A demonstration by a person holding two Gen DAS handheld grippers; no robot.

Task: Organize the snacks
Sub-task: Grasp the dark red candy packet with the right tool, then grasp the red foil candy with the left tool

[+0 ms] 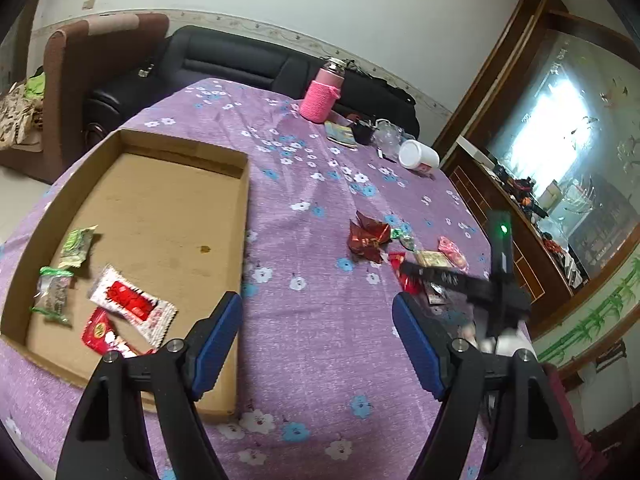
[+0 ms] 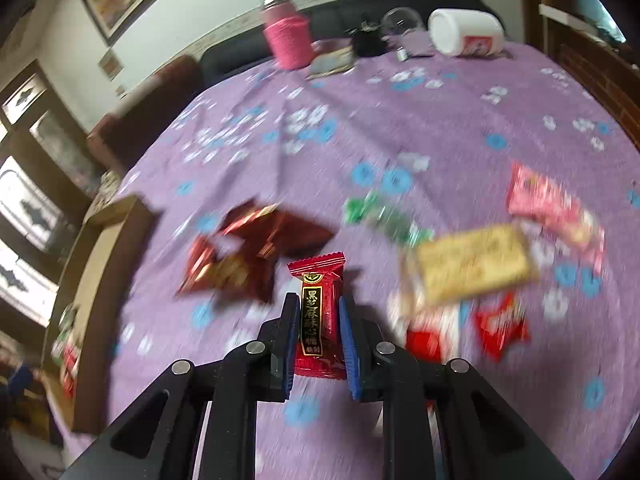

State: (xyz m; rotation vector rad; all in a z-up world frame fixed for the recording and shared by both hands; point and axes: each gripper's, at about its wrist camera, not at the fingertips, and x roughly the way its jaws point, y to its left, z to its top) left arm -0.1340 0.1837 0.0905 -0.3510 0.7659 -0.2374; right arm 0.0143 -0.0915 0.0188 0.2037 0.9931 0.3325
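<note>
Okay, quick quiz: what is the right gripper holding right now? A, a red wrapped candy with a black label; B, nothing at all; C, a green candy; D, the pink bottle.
A: in the right wrist view the right gripper has its blue pads pressed on both sides of the red wrapped candy with a black label.

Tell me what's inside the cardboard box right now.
The box holds four snack packets near its close end: two green ones, a white-and-red one and a red one. The left gripper's finger covers the near corner.
</note>
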